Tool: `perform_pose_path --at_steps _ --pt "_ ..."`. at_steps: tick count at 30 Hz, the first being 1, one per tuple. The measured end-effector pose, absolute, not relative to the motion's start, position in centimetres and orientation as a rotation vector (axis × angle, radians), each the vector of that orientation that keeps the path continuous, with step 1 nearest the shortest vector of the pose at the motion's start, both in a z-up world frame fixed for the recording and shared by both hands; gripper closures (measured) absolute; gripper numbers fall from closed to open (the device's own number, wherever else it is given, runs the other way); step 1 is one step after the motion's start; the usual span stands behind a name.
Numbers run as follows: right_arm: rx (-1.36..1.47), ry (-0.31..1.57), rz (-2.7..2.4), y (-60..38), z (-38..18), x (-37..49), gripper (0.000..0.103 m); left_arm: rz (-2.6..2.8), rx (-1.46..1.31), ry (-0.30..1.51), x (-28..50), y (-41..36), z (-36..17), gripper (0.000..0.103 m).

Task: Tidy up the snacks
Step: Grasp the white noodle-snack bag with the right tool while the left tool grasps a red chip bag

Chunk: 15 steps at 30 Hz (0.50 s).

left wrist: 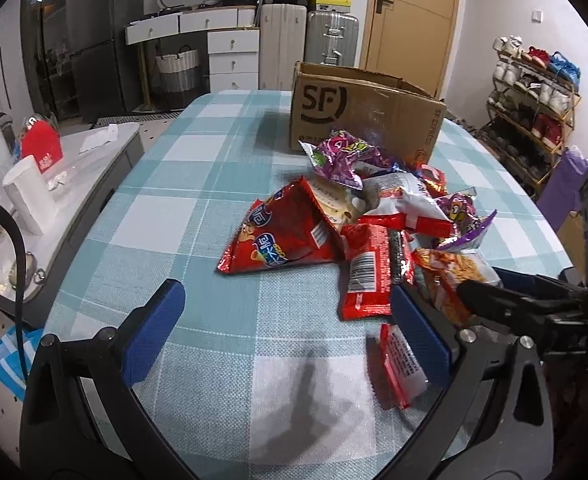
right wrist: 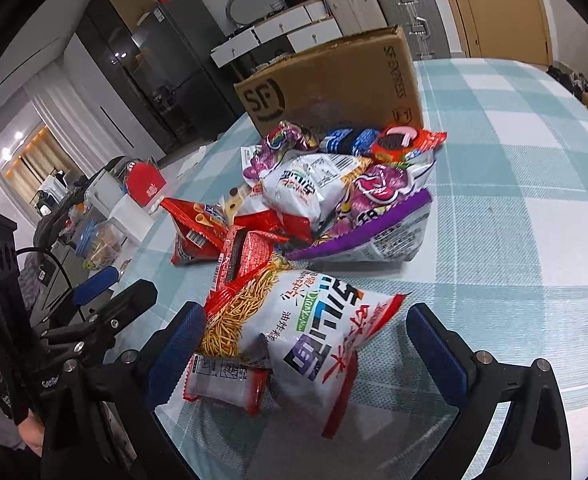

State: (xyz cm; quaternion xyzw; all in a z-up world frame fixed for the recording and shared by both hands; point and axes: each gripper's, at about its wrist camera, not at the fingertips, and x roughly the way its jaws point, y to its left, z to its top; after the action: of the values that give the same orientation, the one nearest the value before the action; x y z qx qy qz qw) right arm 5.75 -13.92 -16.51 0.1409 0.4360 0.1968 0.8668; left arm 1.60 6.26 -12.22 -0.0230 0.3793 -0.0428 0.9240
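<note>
A heap of snack packets [left wrist: 378,216] lies on the teal checked tablecloth [left wrist: 198,208] in front of an open SF cardboard box [left wrist: 358,116]. My left gripper [left wrist: 290,320] is open and empty, low over the cloth just left of the heap, with a red triangular bag [left wrist: 282,236] ahead. A small red packet [left wrist: 398,364] lies by its right finger. My right gripper [right wrist: 314,344] is open, its jaws on either side of a white noodle-snack bag [right wrist: 306,332], with a small red-edged packet [right wrist: 226,384] beside it. The heap [right wrist: 334,192] and box [right wrist: 334,80] lie beyond.
A grey side counter [left wrist: 74,184] with a white container [left wrist: 30,196] and a red box [left wrist: 40,144] stands left of the table. A shoe rack [left wrist: 534,92] is at the right, suitcases and drawers at the back. The right gripper shows in the left wrist view [left wrist: 534,300].
</note>
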Motion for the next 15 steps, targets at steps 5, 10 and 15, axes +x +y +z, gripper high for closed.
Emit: perform_pose_path --at_steps 5,10,15 --pt "0.285 0.930 0.414 -13.0 -17.1 6.4 0.011 -0.089 -0.050 0.778 1.2 6.5 -12.4 0.001" --pt "0.292 0.913 0.420 -13.1 -17.3 6.6 0.020 -0.119 -0.076 0.782 0.8 6.9 -12.4 0.001" --pt "0.327 0.897 0.447 -13.9 -17.5 6.6 0.031 -0.121 -0.078 0.796 0.5 6.9 -12.4 0.001"
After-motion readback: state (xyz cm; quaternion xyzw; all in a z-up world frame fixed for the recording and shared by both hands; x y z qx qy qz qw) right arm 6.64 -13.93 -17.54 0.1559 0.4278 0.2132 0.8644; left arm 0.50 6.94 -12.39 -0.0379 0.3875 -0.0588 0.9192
